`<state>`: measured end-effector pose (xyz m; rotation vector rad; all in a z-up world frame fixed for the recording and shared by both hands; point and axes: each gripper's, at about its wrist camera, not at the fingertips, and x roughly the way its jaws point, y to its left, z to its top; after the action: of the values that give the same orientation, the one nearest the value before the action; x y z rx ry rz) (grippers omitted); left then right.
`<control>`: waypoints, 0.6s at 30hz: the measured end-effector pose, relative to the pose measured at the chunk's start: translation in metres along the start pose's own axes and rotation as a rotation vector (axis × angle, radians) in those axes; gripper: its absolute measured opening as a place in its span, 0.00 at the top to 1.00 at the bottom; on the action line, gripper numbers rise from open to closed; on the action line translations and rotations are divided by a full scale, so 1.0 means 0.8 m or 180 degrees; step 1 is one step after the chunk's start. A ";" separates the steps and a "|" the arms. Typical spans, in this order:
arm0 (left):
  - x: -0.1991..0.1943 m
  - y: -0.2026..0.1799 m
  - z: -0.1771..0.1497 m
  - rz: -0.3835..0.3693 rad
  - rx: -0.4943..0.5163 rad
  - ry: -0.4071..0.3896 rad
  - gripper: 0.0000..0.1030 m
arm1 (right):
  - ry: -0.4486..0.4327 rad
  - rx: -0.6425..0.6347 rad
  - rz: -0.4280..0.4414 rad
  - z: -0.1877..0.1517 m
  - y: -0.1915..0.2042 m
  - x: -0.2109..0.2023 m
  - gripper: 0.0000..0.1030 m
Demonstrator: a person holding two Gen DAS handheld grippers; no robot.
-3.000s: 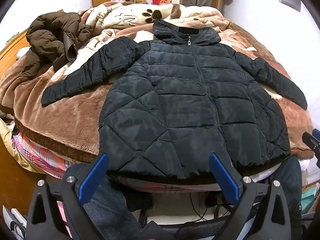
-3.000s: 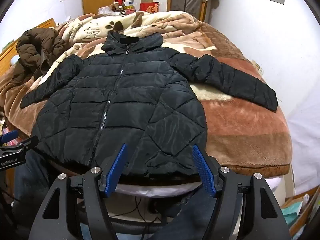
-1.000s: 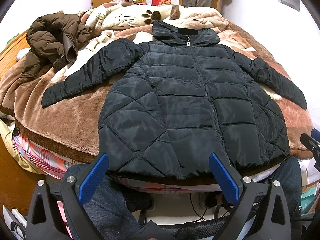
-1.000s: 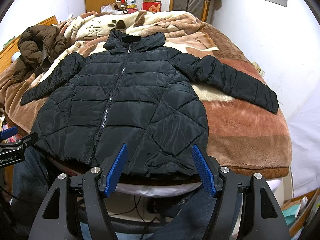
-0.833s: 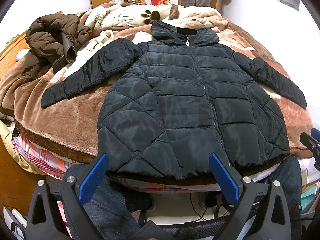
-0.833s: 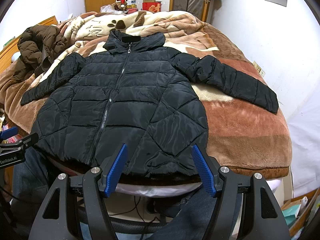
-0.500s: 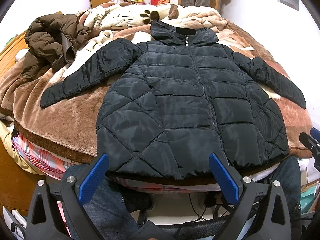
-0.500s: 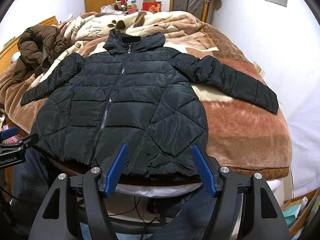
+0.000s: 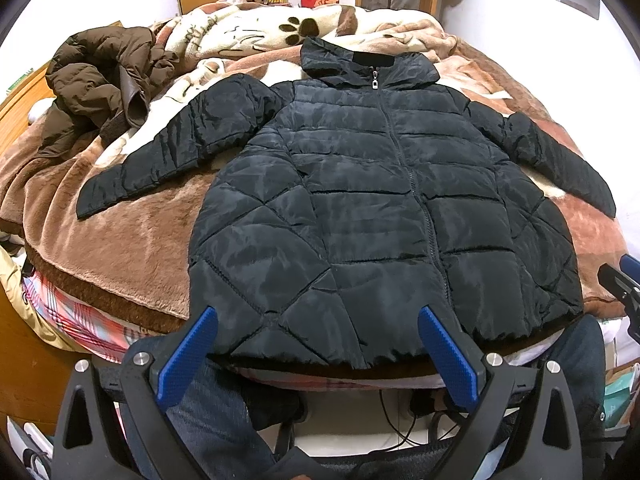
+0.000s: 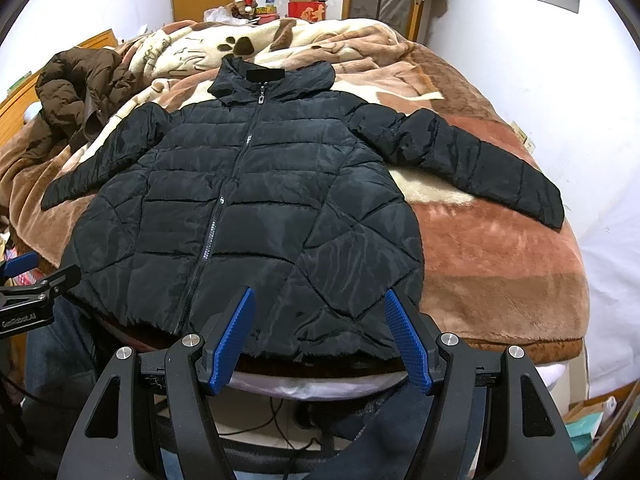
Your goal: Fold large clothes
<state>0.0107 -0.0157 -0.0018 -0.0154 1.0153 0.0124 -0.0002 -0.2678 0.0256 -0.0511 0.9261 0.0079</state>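
Brown and cream plush bedding (image 9: 120,240) covers a bed pushed against a white wall, and both grippers hang at its near edge, angled down toward it.

From the left wrist view, the left gripper (image 9: 316,356) has its blue-padded fingers (image 9: 186,358) spread wide apart with nothing between them. Just beyond its fingertips lies the hem of a black quilted jacket (image 9: 360,208), close to the pads but not touched by them. The jacket is spread flat and face up, zipped to the collar, with its hem at the near edge of the bed and its hood pointing toward the far end. Its sleeve (image 9: 176,148) on this side stretches out diagonally across the blanket.

From the right wrist view, the right gripper (image 10: 320,340) also stands with its jaws wide apart and empty, its fingertips just short of the jacket's hem. The other sleeve (image 10: 472,160) reaches out toward the wall side, lying flat on the blanket. The tip of the left gripper shows at the left edge of this view, beside the jacket's hem corner.

Farther out, a crumpled brown coat (image 9: 100,88) sits in a heap near the bed's left edge, well apart from the black jacket. A blanket with paw prints (image 10: 240,46) is bunched up beyond the hood. Legs in blue jeans (image 9: 216,412) show below the grippers.
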 end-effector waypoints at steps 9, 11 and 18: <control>0.022 0.022 0.027 -0.0004 -0.0042 -0.0018 0.01 | 0.0002 -0.0074 0.0055 0.027 0.006 0.024 0.34; 0.026 0.026 0.033 0.0014 -0.0046 -0.0038 0.01 | -0.0005 -0.0102 0.0081 0.036 0.009 0.031 0.27; 0.064 0.064 0.066 0.0016 -0.0211 -0.0115 0.01 | -0.0021 -0.0189 0.0241 0.076 0.027 0.072 0.25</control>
<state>0.0817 0.0363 -0.0180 -0.0728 0.9786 0.0508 0.0821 -0.2440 0.0149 -0.0711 0.9208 0.1056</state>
